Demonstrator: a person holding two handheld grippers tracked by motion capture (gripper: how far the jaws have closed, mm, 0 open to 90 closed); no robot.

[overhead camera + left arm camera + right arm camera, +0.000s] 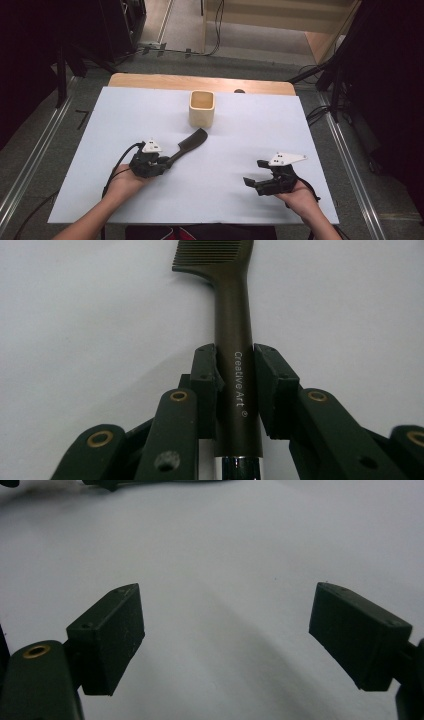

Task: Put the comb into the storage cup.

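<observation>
The left gripper (167, 161) lies low over the white table (250, 150) near its front left part, held in the person's left hand (125, 182), and its fingers (207, 375) are drawn in on the handle of a dark comb (189, 144). In the left gripper view the two pads sit against either side of the handle, which runs straight up between them and bears the white words "Creative Art"; the comb's teeth show at the top of that view, turned to the left, and a shiny metal piece shows at the handle's bottom end. From above, the comb lies flat on the table and slants from the left gripper up and to the right, with its toothed head pointing toward a pale square cup (202, 107). The cup stands upright farther back, near the middle of the table, just beyond the comb's head and apart from it. The right gripper (252, 172) rests in the right hand (302, 197) near the front right part of the table, well apart from the comb and cup. Its fingers (107, 635) stand wide open with bare white table between them, and they hold nothing. A cable (117, 167) trails from the left gripper back along the forearm.
</observation>
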